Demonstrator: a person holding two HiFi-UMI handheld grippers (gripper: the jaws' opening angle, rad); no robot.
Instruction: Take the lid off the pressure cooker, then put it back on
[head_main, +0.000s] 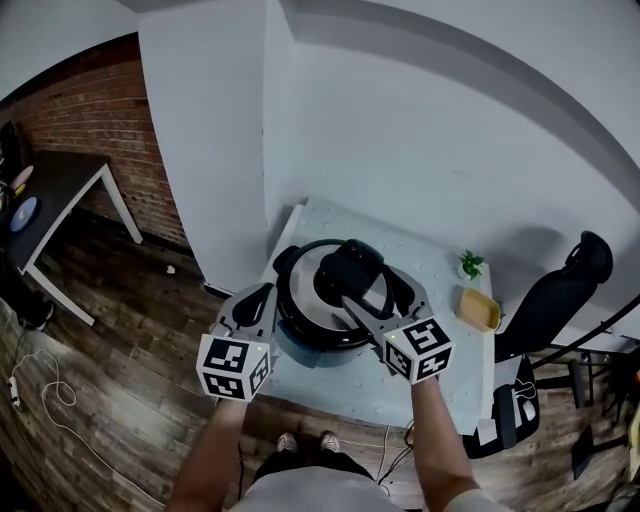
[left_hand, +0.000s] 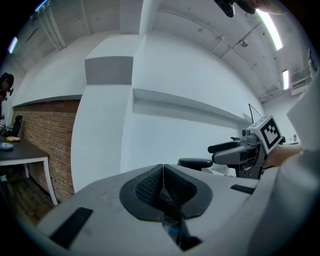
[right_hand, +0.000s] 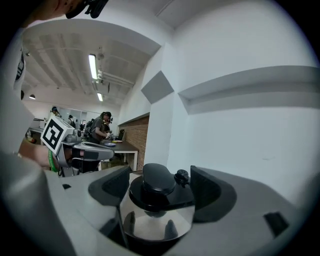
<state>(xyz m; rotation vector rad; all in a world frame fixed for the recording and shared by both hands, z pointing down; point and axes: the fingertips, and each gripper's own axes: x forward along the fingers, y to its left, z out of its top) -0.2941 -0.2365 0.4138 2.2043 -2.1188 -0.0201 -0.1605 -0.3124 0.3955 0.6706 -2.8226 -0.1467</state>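
Right gripper (right_hand: 161, 190) straddling the lid's knob; left gripper (left_hand: 163, 185) hovering pinched shut.
The right gripper's two jaws are standing wide apart either side of the one rounded black knob (right_hand: 156, 180). The single domed, polished-steel lid (right_hand: 155, 226) is sitting on the one round pressure cooker (head_main: 292, 318) near the table's (head_main: 340, 395) front-left corner. The left gripper's ribbed pads are pressing together on nothing, just beside the cooker's left. One potted plant (head_main: 471, 264) and one yellow tray (head_main: 479, 308) are sitting by the right edge.
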